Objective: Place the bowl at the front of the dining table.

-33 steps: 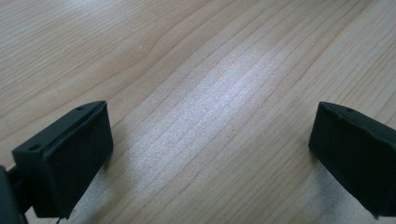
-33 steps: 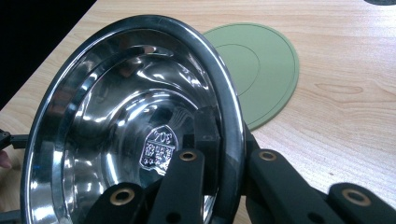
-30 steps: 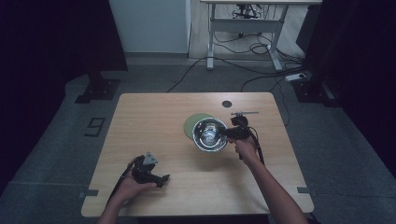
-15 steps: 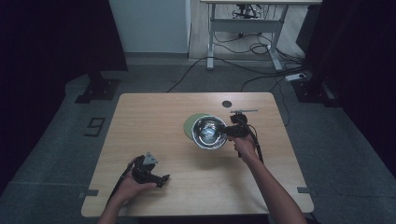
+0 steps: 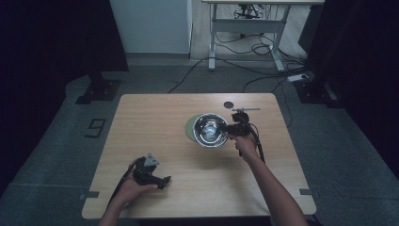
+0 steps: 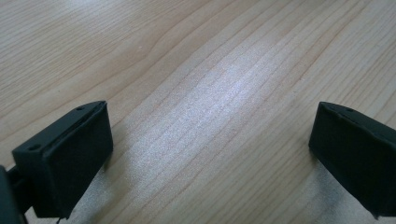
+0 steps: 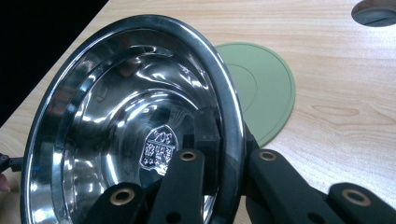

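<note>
A shiny steel bowl (image 5: pixel 210 131) (image 7: pixel 130 116) hangs tilted over the right part of a round green mat (image 5: pixel 189 127) (image 7: pixel 261 93) near the table's middle. My right gripper (image 5: pixel 226 128) (image 7: pixel 229 144) is shut on the bowl's right rim, one jaw inside the bowl and one outside. At the front left, a hand rests my left gripper (image 5: pixel 165 180) (image 6: pixel 210 144) on the bare wood. Its jaws stand wide open with nothing between them.
The wooden table (image 5: pixel 155 117) has a dark round cable hole (image 5: pixel 228 104) (image 7: pixel 376 11) near its far edge, behind the bowl. Cables trail from both grippers toward the front edge. Grey floor and a desk frame lie beyond the table.
The bowl in my right gripper has edged slightly toward the far side of the table. The left gripper has stayed where it was.
</note>
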The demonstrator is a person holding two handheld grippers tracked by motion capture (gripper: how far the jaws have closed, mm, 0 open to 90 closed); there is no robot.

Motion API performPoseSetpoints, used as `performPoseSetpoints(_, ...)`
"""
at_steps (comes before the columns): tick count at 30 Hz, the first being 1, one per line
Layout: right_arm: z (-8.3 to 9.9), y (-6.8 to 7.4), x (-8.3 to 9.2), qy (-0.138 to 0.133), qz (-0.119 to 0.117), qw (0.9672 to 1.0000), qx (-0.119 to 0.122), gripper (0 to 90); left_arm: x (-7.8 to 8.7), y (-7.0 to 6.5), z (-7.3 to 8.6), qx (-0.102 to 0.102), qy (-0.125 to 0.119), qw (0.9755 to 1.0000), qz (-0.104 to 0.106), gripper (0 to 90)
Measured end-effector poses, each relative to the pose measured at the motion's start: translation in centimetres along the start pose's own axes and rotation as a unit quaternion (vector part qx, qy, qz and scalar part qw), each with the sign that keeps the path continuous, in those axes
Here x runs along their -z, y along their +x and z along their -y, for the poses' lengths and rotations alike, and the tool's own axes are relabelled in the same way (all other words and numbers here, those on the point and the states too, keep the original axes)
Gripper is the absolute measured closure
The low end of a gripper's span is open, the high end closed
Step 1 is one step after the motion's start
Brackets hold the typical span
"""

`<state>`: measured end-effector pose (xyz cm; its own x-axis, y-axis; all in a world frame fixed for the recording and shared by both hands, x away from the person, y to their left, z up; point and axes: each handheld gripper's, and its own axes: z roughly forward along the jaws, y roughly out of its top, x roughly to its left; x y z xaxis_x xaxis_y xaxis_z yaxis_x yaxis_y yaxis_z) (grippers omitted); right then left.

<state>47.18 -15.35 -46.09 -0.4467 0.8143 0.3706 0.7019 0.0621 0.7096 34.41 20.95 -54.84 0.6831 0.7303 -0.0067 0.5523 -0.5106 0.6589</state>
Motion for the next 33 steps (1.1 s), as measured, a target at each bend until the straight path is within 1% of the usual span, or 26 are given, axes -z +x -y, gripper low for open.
performPoseSetpoints(6, -0.3, 0.2, -0.1, -0.003, -0.001, 1.0000, 0.000, 87.0, 0.0, 0.0, 0.0, 0.000, 0.000, 1.0000, 0.000, 0.0)
performPoseSetpoints(12, -0.3, 0.1, -0.4, 0.000, 0.002, 1.0000, -0.001, 86.9, 0.0, 0.0, 0.0, 0.000, 0.000, 1.0000, 0.000, 0.0)
performPoseSetpoints(17, -0.5, 0.1, -0.3, -0.001, 0.003, 1.0000, -0.002, 86.9, 0.0, 0.0, 0.0, 0.000, 0.000, 1.0000, 0.000, 0.0)
performPoseSetpoints(26, -1.3, 0.7, 0.0, -0.008, 0.005, 0.9999, 0.005, 86.9, 0.0, 0.0, 0.0, 0.000, 0.000, 1.0000, 0.000, 0.0)
performPoseSetpoints(33, -1.6, 0.7, -0.2, -0.009, 0.006, 0.9999, 0.004, 87.0, 0.0, 0.0, 0.0, 0.000, 0.000, 1.0000, 0.000, 0.0)
